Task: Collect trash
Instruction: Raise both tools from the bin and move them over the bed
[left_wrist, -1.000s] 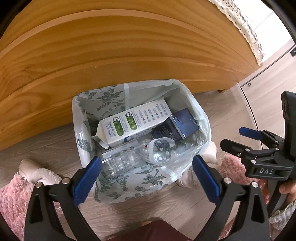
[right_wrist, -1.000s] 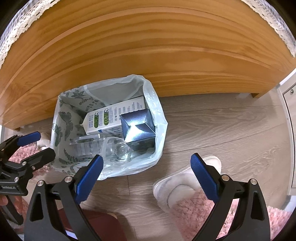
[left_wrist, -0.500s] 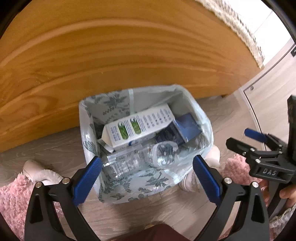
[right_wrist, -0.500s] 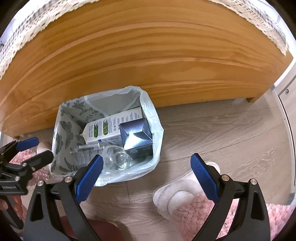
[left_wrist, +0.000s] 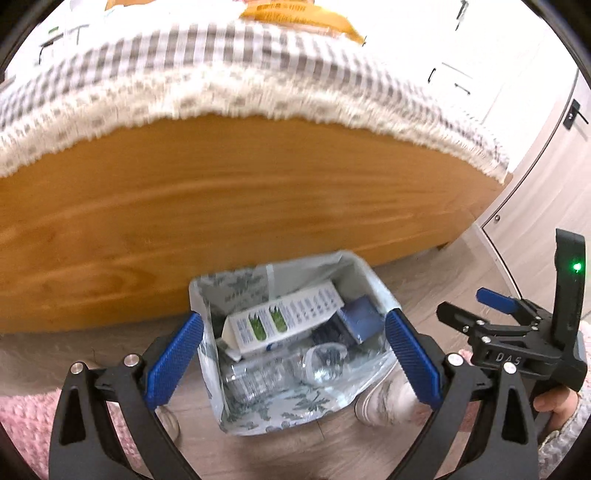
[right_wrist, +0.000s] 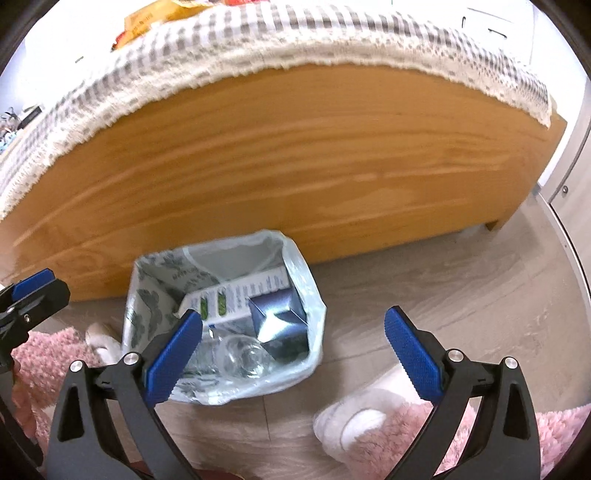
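Both cameras have tilted up from the lined, leaf-print trash bag (left_wrist: 295, 413) at lower centre; left gripper (left_wrist: 293, 360) and right gripper (right_wrist: 293, 360) gape empty, likely seeking more trash on the gingham cloth-covered tabletop (right_wrist: 332, 40)

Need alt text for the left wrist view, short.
Open left hand-held gripper above a lined bin holding a carton, a clear bottle and a dark blue box, beside a wooden bed frame. The right hand-held gripper shows at right.

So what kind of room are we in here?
Most likely a bedroom: a wooden bed frame under a lace-edged checked bedspread, fluffy slippers on a pink rug, and a lined trash bin on the floor.
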